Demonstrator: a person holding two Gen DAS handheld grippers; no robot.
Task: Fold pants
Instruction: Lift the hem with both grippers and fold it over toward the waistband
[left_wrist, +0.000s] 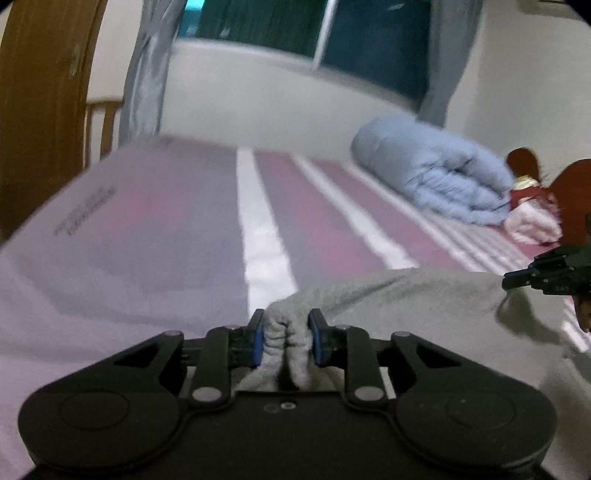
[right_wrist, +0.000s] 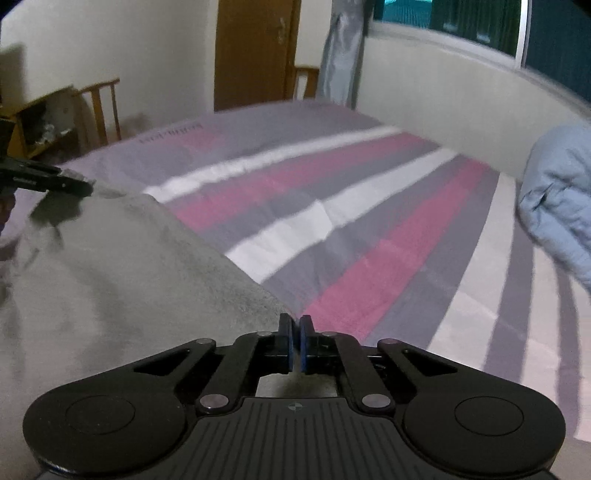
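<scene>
Grey pants hang stretched between my two grippers above a striped bed. My left gripper is shut on a bunched fold of the grey fabric between its blue pads. My right gripper is shut on a thin edge of the pants, which spread out to its left. The right gripper shows at the right edge of the left wrist view. The left gripper shows at the left edge of the right wrist view, holding the far corner.
The bed sheet has pink, grey and white stripes. A rolled light blue duvet lies at the far right by a wooden headboard. A wooden door, chairs and a window wall stand beyond the bed.
</scene>
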